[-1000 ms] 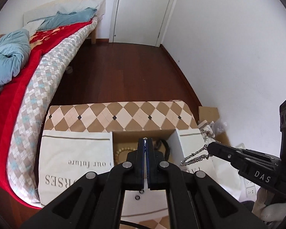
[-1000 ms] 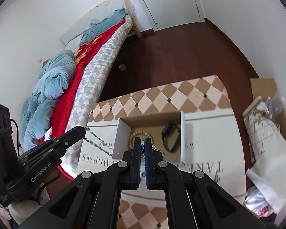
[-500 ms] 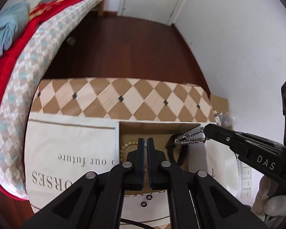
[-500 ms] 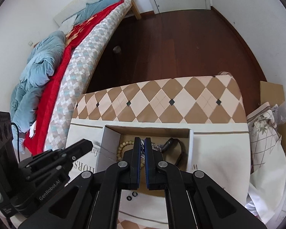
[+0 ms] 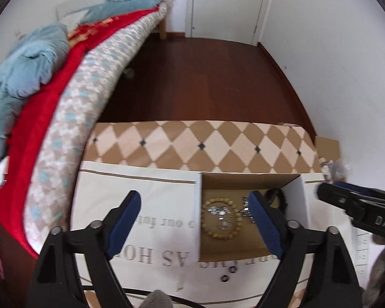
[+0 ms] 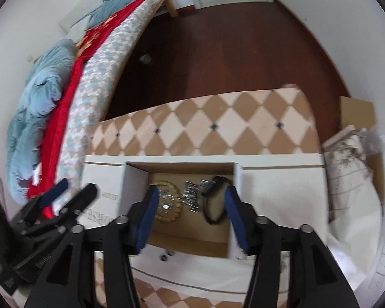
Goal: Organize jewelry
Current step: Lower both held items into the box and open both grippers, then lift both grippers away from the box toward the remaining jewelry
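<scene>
An open cardboard box stands on a white cloth bag on the table. Inside lie a wooden bead bracelet, a silver chain and a black band. My left gripper is open and empty above the box's left side; it also shows in the right wrist view. My right gripper is open and empty over the box; it also shows in the left wrist view.
Two small black rings lie on the white bag in front of the box. The table has a diamond-pattern cloth. A bed stands to the left, a wall and clutter to the right.
Both grippers have opened. The silver chain that the two grippers held stretched between them now lies in the box.
</scene>
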Motion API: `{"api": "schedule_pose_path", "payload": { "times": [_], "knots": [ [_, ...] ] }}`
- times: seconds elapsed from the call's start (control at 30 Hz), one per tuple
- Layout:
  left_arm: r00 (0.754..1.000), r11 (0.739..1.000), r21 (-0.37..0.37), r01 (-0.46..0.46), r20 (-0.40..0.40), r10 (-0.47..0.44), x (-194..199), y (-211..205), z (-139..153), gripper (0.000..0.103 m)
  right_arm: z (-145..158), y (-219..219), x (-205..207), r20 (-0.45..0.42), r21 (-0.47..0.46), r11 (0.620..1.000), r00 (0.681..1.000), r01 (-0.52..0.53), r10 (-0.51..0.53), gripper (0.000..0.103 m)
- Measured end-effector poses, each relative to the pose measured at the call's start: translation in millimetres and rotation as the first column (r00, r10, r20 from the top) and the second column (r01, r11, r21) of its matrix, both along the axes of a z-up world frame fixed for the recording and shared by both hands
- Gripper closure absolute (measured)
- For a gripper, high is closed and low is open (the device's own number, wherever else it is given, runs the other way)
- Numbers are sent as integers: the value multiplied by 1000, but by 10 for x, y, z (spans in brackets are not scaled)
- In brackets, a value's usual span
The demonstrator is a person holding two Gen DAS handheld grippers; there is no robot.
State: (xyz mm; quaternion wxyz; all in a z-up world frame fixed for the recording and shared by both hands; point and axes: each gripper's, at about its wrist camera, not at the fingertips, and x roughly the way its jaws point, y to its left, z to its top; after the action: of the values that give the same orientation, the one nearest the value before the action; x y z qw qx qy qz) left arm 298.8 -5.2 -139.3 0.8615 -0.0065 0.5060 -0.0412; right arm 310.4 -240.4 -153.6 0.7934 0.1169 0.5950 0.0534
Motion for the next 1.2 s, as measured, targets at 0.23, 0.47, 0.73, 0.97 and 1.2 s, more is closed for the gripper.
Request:
{"api": "schedule_pose_path", "payload": {
  "times": [0.23,0.47,0.73,0.97,1.2],
  "knots": [
    [1000,997,79,-19,1,19,-329,41,-75,0,-61,111,-463,16,-235,972,1000,-19,24,1],
    [999,995,88,-45,19,43,-596,110,-38,0,-75,214,-760,49,-287,958,999,-1,16,0],
    [993,994,80,-79,92,72,-880,217,284,0,318,269,-1025,140,-282,958,990,48,-9,0],
    [981,991,93,-98,174,81,-1270,277,650,0,723,323,-1358,232,-264,962,973,75,-12,0],
    [971,990,101,-97,228,72,-1667,280,921,0,1017,355,-1715,287,-250,964,958,87,-12,0]
  ]
}}
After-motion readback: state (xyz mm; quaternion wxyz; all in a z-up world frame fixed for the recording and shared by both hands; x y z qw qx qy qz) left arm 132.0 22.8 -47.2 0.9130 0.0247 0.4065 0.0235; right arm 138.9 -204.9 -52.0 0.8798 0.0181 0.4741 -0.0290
